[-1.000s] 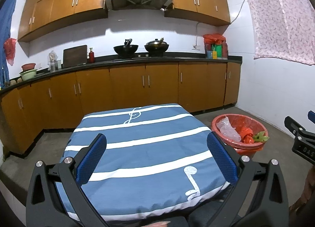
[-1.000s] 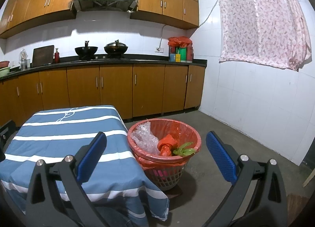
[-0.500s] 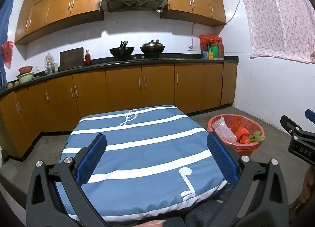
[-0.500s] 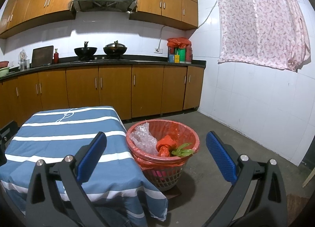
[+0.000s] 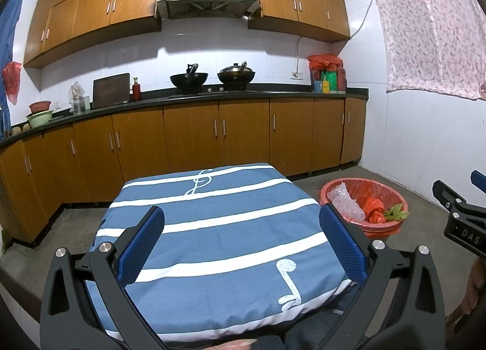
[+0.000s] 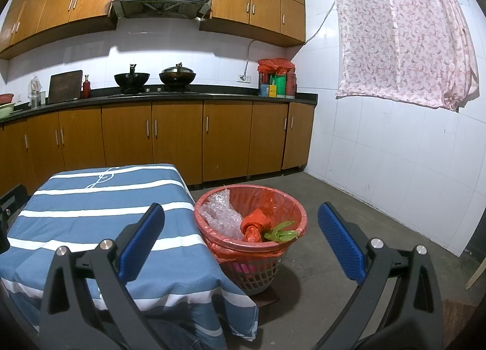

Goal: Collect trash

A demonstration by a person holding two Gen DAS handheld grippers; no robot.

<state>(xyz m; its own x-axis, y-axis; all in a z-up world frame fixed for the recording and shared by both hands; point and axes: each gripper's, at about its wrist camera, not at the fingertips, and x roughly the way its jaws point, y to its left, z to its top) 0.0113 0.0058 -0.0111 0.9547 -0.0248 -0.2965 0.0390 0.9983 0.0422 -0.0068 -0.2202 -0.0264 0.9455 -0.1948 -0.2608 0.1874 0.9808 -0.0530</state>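
A kitchen with wooden cabinets (image 5: 194, 134) and white tiled walls fills the background, two woks (image 5: 189, 79) on the dark counter at 12 o'clock and a pink flowered curtain (image 6: 404, 34) hanging at 2 o'clock. In front stands a table (image 5: 218, 228) under a blue cloth with white stripes and music notes; nothing lies on its top. Just beside the table's right edge, on the concrete floor (image 6: 349, 228), sits a bin (image 6: 252, 271) lined with a red bag (image 6: 273, 198). Inside it lie the trash pieces: crumpled clear plastic (image 6: 221, 216) at 9 o'clock, a knotted red bundle (image 6: 253, 225) in the middle, and green leaves (image 6: 281, 230) at 3 o'clock.

The left tool (image 5: 241, 242) hangs above the near part of the table, its blue pads spread wide and released, grasping nothing. The right tool (image 6: 241, 242) hovers near the bin, pads likewise wide apart and empty. In the left view it shows at 3 o'clock.
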